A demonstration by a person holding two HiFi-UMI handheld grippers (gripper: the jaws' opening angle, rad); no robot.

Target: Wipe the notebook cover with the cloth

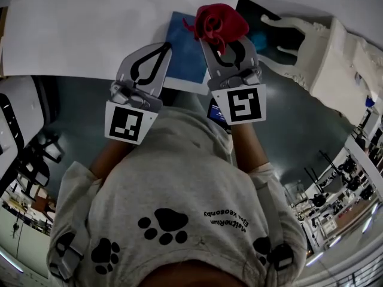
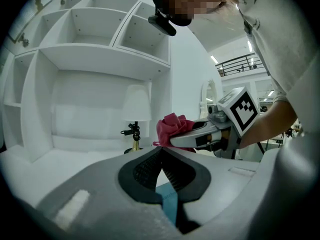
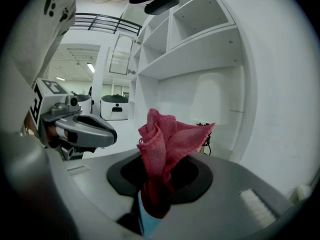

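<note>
A blue notebook (image 1: 181,51) lies flat on the white desk (image 1: 84,34), partly under both grippers. My right gripper (image 1: 226,45) is shut on a bunched red cloth (image 1: 218,20), which sticks up out of its jaws (image 3: 165,144) above the notebook's right edge. My left gripper (image 1: 157,51) hovers over the notebook's left part with its jaws closed and nothing between them (image 2: 161,156). In the left gripper view the cloth (image 2: 172,128) and the right gripper show just beyond my tips.
White shelving (image 2: 90,49) rises behind the desk, with a small lamp (image 2: 134,116) at its foot. A dark object (image 1: 269,26) and a white chair (image 1: 323,52) sit to the right of the notebook. The desk's near edge runs just under the grippers.
</note>
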